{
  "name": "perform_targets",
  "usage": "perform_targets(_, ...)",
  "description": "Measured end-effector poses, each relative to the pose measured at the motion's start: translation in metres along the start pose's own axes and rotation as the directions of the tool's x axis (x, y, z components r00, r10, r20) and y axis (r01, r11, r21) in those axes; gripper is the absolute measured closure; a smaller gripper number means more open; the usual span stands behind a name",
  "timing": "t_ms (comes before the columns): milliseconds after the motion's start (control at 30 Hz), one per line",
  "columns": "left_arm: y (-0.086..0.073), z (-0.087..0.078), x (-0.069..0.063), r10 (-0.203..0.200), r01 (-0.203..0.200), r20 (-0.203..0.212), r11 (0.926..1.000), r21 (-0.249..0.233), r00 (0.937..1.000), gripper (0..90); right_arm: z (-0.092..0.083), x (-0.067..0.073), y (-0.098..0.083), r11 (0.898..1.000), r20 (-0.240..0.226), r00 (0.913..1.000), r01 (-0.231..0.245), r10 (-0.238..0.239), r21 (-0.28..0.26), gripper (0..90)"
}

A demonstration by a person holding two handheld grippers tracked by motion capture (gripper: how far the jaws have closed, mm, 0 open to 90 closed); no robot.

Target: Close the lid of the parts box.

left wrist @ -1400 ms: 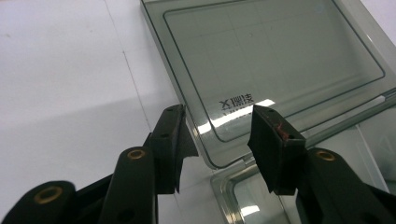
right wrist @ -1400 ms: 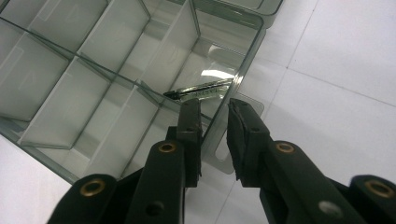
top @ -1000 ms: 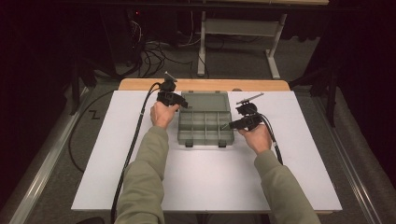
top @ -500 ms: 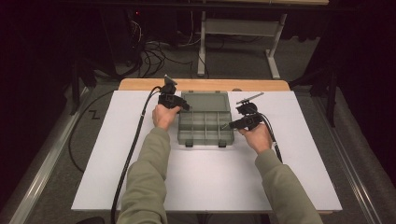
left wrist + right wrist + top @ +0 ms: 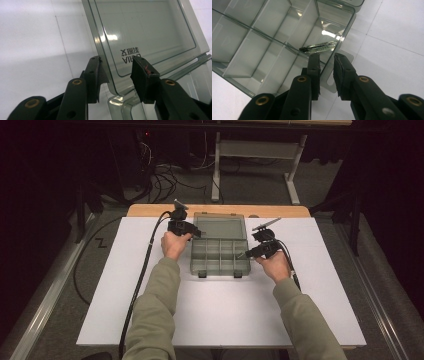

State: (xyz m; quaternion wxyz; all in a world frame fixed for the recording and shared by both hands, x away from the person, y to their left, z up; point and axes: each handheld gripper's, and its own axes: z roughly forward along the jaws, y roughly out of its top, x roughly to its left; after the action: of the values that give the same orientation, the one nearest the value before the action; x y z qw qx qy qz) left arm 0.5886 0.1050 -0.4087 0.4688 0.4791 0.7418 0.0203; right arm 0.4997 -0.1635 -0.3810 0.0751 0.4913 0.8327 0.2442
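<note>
Against the frame of a second ago, we see almost no change: both hands stay at the two sides of the clear plastic box [image 5: 220, 256], and the lid [image 5: 219, 226] remains swung open toward the far edge of the table [image 5: 200, 320].

The box sits in the middle of the table's far half, on the white sheet [image 5: 125, 285], its compartments open to the top. Our left gripper [image 5: 115, 72] stands at the lid's near-left corner, jaws wide apart, with the lid's edge passing between them; the left finger [image 5: 93, 75] is close against that edge, the right one is apart from it. Our right gripper [image 5: 326, 62] is at the box's right wall, jaws narrow but not closed, the wall running up between them; whether they press it we cannot tell. A flat tab [image 5: 337, 80] of the box juts out under them.

Wide bare sheet lies left, right and in front of the box; behind the lid only a strip of wooden tabletop [image 5: 280, 211] is left.
</note>
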Motion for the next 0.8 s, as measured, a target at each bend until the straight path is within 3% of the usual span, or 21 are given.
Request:
perform_targets(433,0.001,-0.014,-0.01,0.067,-0.065,0.036,0.9969,-0.044,0.9971,60.8,0.0,-0.002,0.0,1.0,-0.009,0.9999,-0.009,0.009,0.003,77.5)
perform_targets(800,-0.001,-0.023,-0.016,0.134,-0.132,0.043,0.9893,-0.063,0.99,62.5,0.0,0.0,0.003,1.0,-0.001,1.0,-0.007,0.007,0.021,77.5)
